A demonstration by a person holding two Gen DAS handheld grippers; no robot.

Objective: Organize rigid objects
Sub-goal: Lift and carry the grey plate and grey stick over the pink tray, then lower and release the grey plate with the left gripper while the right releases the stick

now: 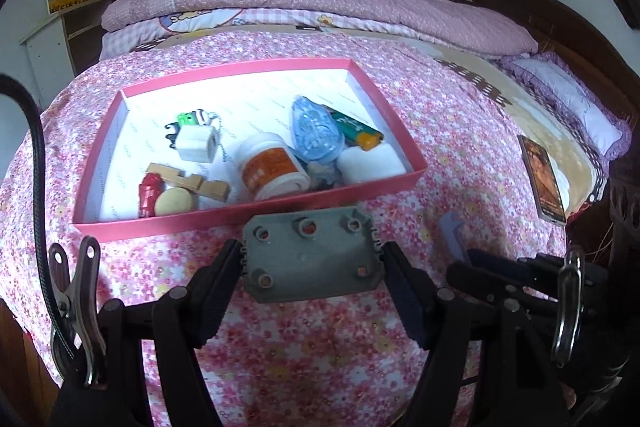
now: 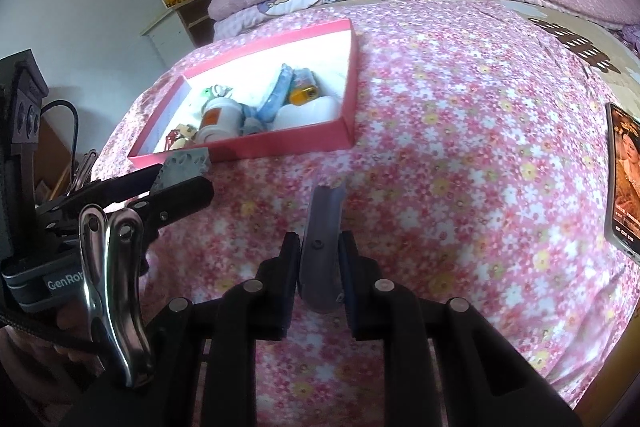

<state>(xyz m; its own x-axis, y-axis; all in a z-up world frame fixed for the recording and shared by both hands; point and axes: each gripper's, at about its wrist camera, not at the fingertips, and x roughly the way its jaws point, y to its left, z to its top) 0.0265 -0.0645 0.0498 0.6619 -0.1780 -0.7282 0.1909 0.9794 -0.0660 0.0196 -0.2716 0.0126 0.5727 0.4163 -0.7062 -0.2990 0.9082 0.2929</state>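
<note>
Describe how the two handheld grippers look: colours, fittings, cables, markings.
Both the left gripper and right gripper have black linkage fingers with silver rivets. A shiny metal spring clip, a black cable and a grey strap printed "GenRob" are attached.

Grey plate and lilac clip, both held.

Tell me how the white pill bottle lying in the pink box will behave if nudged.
The white pill bottle lies on its side, so it would probably roll. Wooden blocks and the blue tape dispenser flank it, likely stopping it soon. It looks rigid.
</note>
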